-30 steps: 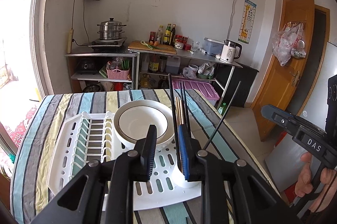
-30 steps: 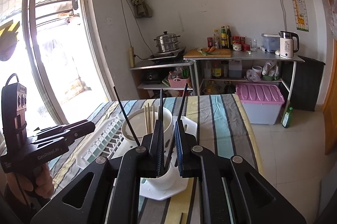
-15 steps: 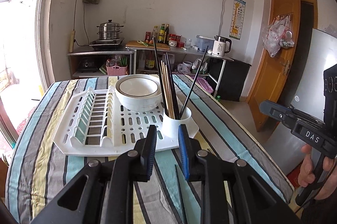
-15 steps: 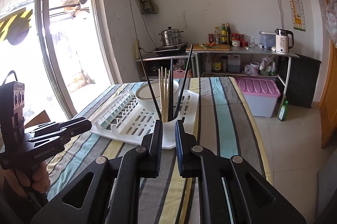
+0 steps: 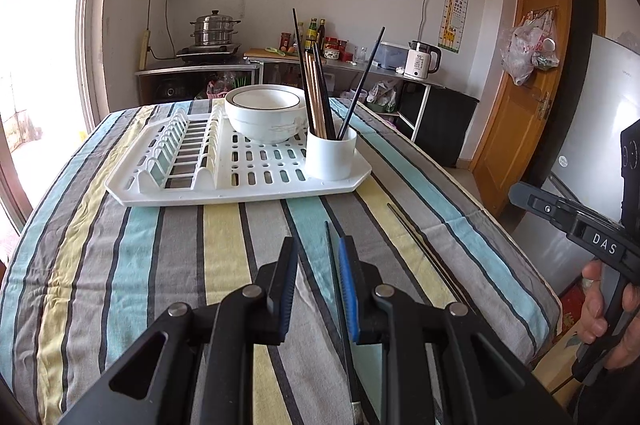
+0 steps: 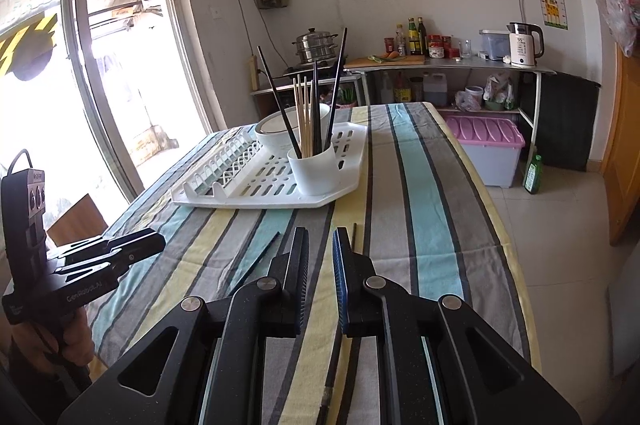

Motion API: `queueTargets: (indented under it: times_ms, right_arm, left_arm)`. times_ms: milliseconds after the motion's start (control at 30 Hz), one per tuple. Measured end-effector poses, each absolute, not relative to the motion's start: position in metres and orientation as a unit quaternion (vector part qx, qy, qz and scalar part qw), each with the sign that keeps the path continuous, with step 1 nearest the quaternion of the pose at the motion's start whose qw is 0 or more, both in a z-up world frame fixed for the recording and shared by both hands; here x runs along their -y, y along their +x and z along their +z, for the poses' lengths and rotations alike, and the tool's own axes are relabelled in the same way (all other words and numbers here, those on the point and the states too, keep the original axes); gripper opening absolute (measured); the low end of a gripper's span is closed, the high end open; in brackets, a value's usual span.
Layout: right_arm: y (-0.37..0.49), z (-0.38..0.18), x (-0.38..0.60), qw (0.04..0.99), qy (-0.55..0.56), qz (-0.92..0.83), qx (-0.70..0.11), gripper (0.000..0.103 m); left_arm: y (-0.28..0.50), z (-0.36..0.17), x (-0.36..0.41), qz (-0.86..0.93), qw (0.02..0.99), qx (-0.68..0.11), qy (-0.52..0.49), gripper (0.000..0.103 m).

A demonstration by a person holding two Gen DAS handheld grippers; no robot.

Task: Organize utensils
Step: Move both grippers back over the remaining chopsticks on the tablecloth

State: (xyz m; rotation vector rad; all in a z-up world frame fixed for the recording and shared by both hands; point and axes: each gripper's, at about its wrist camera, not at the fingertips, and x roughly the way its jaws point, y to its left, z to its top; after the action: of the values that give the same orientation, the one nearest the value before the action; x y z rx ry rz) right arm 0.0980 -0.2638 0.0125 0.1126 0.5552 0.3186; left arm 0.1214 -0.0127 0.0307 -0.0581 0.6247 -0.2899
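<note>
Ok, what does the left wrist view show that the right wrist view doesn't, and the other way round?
Left wrist only: the silver fridge and the right gripper, held in a hand at the frame's edge. Right wrist only: the pink-lidded box, the green bottle on the floor, and the left gripper. Both: the dish rack, the bowl, the chopstick cup, the striped cloth, the kettle and loose chopsticks lying on the cloth.

At twelve o'clock a steel steamer pot (image 5: 215,27) sits on a shelf; sauce bottles (image 6: 412,35) and a white kettle (image 6: 523,45) toward one o'clock; pink-lidded box (image 6: 486,141) at three.
</note>
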Motion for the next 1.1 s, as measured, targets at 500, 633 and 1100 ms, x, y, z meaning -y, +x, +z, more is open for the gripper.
queueTargets:
  times_ms: [500, 633, 1100]
  right_arm:
    - [0.127, -0.016, 0.255, 0.934, 0.027, 0.149, -0.323, 0.015]
    - [0.144, -0.028, 0.252, 0.927, 0.013, 0.146, -0.346, 0.015]
    - [0.196, -0.060, 0.241, 0.900, -0.022, 0.145, -0.411, 0.015]
  left_arm:
    - [0.143, 0.003, 0.036, -0.152, 0.920, -0.361, -0.007, 0.026]
    - [0.164, -0.008, 0.045, -0.155, 0.908, -0.389, 0.003, 0.026]
    - [0.206, -0.035, 0.066, -0.153, 0.883, -0.442, 0.030, 0.025]
